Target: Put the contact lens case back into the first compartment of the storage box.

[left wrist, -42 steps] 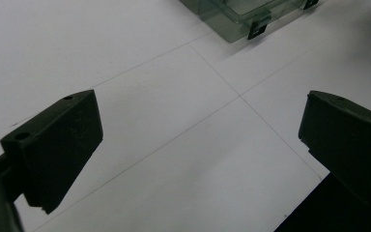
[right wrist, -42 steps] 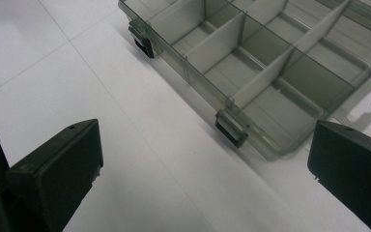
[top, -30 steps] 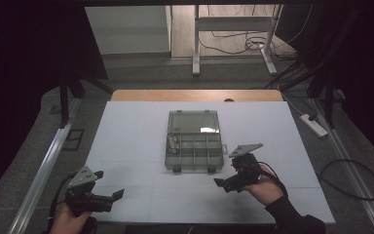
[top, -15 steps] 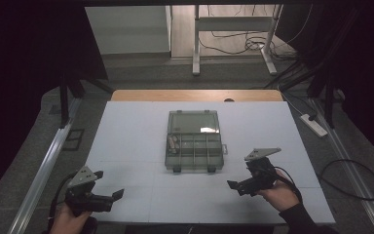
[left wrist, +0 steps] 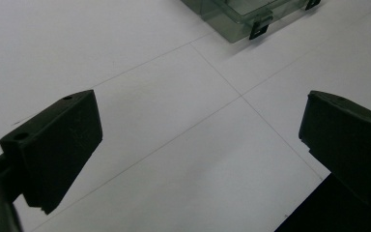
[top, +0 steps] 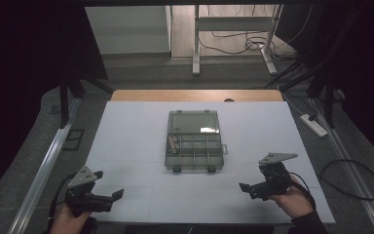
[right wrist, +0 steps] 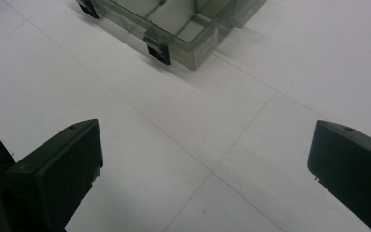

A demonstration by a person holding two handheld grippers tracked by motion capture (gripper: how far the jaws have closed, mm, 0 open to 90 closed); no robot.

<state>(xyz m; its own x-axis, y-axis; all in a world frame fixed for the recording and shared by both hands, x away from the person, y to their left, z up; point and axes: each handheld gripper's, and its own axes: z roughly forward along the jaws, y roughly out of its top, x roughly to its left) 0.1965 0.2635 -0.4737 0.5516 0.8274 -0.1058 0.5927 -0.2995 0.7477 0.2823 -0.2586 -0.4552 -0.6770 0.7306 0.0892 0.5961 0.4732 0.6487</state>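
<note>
a clear compartment box (top: 194,141) sits closed at the middle of the white table (top: 126,131), with bare surface all around it. the left gripper (top: 108,197) hovers at the near left corner, jaws spread wide with nothing between them. the right gripper (top: 247,187) hangs near the near right edge, also spread and empty. small items (top: 173,144) in the box's left compartment are too blurred to identify. both gripper views cut the box off at the top.

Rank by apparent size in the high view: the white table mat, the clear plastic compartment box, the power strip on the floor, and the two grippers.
1. White table mat
2. Clear plastic compartment box
3. Left gripper and right gripper, alike
4. White power strip on the floor, smallest, though farther from the camera
</note>
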